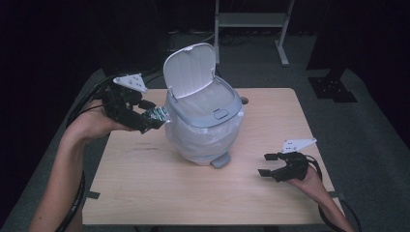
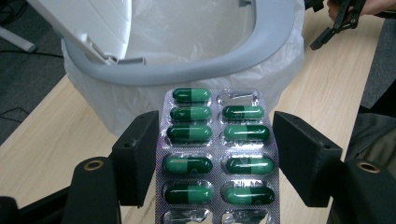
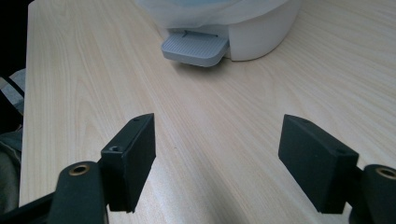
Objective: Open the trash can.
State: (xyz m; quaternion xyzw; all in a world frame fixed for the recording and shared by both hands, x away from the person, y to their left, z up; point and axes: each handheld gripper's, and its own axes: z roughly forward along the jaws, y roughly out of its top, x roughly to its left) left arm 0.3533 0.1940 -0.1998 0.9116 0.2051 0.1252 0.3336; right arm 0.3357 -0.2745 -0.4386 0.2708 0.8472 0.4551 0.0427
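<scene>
Up at about ten o'clock on the bench (image 1: 145,193), the left gripper (image 1: 153,117) hangs in the air with a blister pack (image 2: 217,154) pinched by its long edges between its two black pads. In the left gripper view the pack runs straight up the middle, a silver foil sheet with two columns of green capsules; one pocket at its upper right and the two pockets at the bottom edge are crushed and hold no capsule. The pack's far end points at the grey rim (image 2: 261,51) of a small pedal bin (image 1: 205,125) and stops just short of it, over the white bag (image 2: 187,23) that lines the bin and spills over its outside. In the high view the bin stands near the centre of the bench, its white lid (image 1: 189,70) tipped up and back toward twelve o'clock, its mouth open. A grey foot pedal (image 3: 195,49) sticks out at the bin's base toward six o'clock. At roughly four o'clock, well apart from the bin, the right gripper (image 1: 268,164) sits low over the wood in the person's hand, its jaws spread wide with only bare bench between them, aimed toward the pedal.
</scene>
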